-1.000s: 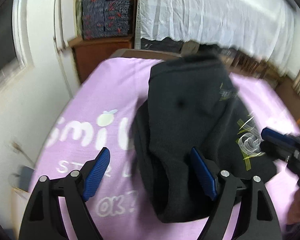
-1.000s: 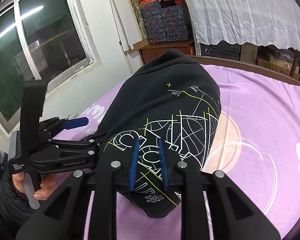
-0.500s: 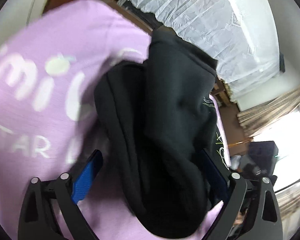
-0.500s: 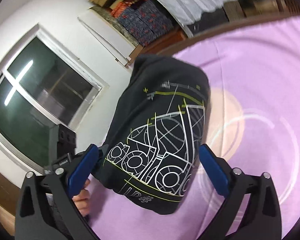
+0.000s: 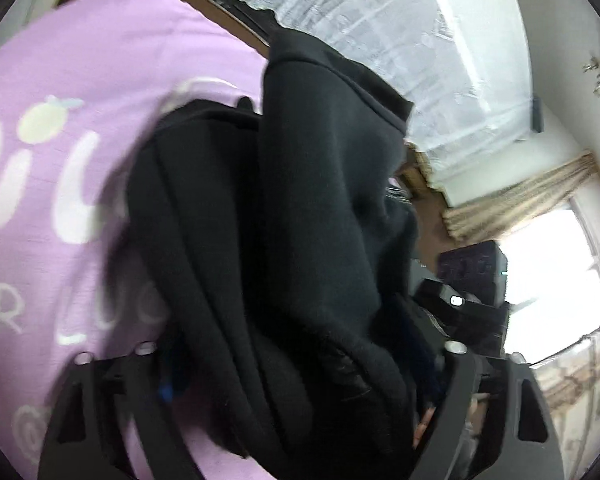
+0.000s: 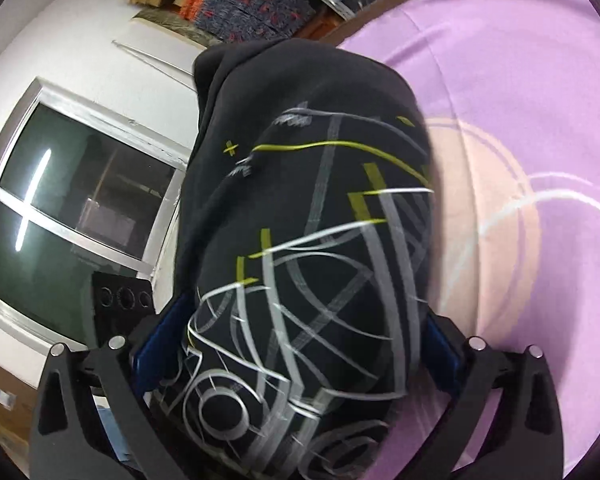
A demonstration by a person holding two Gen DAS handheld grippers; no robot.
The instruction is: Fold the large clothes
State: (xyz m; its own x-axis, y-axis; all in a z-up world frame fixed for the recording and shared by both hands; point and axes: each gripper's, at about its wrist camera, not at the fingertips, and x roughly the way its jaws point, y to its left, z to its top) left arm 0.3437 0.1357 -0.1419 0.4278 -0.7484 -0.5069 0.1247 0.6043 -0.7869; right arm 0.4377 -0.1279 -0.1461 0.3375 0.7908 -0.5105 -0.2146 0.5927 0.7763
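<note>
The black sweatshirt (image 5: 320,220) is bundled into thick folds on the purple bed sheet (image 5: 80,80), near me and running away toward the far edge of the bed. From the right wrist camera I see its printed side (image 6: 300,220), white and yellow lines and rings on the black cloth. From the left wrist camera I see only plain black folds.

My left claw (image 5: 300,376) straddles the near end of the bundle. Its jaws have just been closing, and the cloth fills the gap between them. The blue pads are almost buried in the fabric, so I cannot tell whether they are pressing on it.

My right claw (image 6: 298,340) has just been opening and now stands wide. The printed end of the sweatshirt lies between its jaws and reaches out to both blue pads (image 6: 156,344), but I see no squeeze on it.

The sheet (image 6: 520,80) with its pale rings spreads to the right of the bundle. A dark window (image 6: 80,220) sits in the white wall on the left, and a white lace curtain (image 5: 380,20) hangs beyond the bed.
</note>
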